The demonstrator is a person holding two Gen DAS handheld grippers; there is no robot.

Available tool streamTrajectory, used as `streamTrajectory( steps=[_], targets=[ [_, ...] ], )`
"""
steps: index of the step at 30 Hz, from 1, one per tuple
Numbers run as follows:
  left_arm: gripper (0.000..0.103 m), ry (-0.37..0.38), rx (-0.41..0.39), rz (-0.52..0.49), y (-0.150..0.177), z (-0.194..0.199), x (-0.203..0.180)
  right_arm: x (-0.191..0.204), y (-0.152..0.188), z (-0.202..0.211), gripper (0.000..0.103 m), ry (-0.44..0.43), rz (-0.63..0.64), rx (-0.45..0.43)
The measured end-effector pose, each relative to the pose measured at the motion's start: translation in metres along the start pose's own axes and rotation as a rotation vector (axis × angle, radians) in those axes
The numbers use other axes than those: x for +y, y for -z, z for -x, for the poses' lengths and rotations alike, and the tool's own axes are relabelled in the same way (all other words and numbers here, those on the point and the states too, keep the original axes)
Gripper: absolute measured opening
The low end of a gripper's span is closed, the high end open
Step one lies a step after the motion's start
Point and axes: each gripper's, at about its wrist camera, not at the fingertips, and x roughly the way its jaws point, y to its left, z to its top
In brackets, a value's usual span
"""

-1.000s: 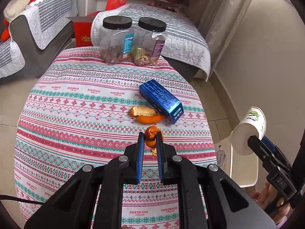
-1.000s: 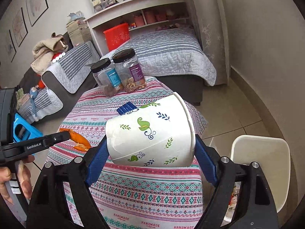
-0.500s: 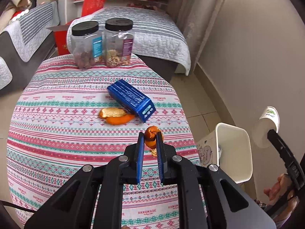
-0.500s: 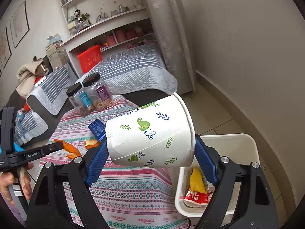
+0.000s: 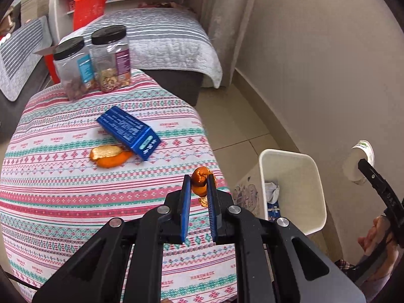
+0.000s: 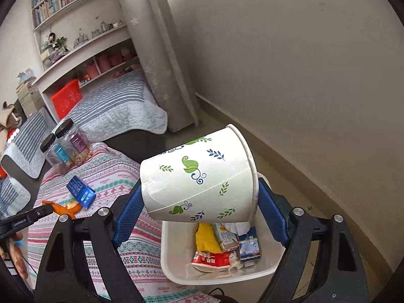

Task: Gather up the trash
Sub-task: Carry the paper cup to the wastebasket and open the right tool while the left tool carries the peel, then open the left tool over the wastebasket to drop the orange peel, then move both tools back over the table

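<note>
White plastic, open-topped, the waste bin (image 6: pixel 176 275) stands on the floor just beside the cloth-covered table (image 5: pixel 63 202); wrappers and cartons already lie inside it. Directly above the bin, the right gripper (image 6: pixel 199 199) clamps a paper cup (image 6: pixel 199 181) printed with green leaves, its blue pads pressed on the cup's two sides, the cup tipped on its side with its mouth away from the table. On the table side of the bin, the left gripper (image 5: pixel 199 184) has its tongs pinched tight on a scrap of orange peel (image 5: pixel 199 179), which hangs over the table's edge, not yet over the bin. More peel (image 5: pixel 111 156) and a blue box (image 5: pixel 128 131) lie on the table, farther from the bin; two jars (image 5: pixel 93 60) stand at its far end.

To drop the cup cleanly, I would spread the right tongs only while the cup sits squarely over the bin's opening. The peel should travel past the rim before its tongs part.
</note>
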Motion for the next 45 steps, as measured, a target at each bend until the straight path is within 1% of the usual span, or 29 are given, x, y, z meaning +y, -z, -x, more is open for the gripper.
streamTrajectory(
  steps=[4,11,16,27,34,35,37,38,39,42,45],
  targets=[
    [0.013,0.029,0.005,-0.03,-0.001,-0.006,-0.025,-0.02,0.001,0.0,0.081,0.033,-0.048,0.006],
    [0.013,0.088,0.015,-0.098,0.005,-0.017,-0.072,-0.043,0.001,0.001,0.083,0.065,-0.099,0.018],
    [0.013,0.132,0.024,-0.145,0.013,-0.026,-0.101,-0.056,0.001,0.004,0.089,0.08,-0.134,0.003],
    [0.013,0.21,0.041,-0.204,0.028,-0.04,-0.146,-0.073,-0.001,0.008,0.092,0.134,-0.189,-0.026],
    [0.013,0.248,0.041,-0.239,0.037,-0.048,-0.166,-0.073,-0.001,0.01,0.094,0.179,-0.18,-0.045],
    [0.015,0.251,0.039,-0.242,0.038,-0.048,-0.167,-0.074,-0.002,0.01,0.095,0.181,-0.182,-0.045],
    [0.031,0.263,0.038,-0.241,0.04,-0.051,-0.167,-0.074,-0.002,0.01,0.095,0.187,-0.185,-0.046],
    [0.045,0.269,0.036,-0.239,0.04,-0.049,-0.166,-0.074,-0.002,0.01,0.096,0.189,-0.184,-0.047],
    [0.047,0.276,0.026,-0.233,0.04,-0.047,-0.166,-0.073,-0.003,0.01,0.096,0.192,-0.18,-0.049],
    [0.047,0.266,0.013,-0.228,0.038,-0.044,-0.162,-0.065,-0.003,0.01,0.096,0.217,-0.157,-0.051],
    [0.047,0.209,-0.006,-0.216,0.035,-0.041,-0.153,-0.055,-0.003,0.009,0.096,0.247,-0.12,-0.053]
  ],
)
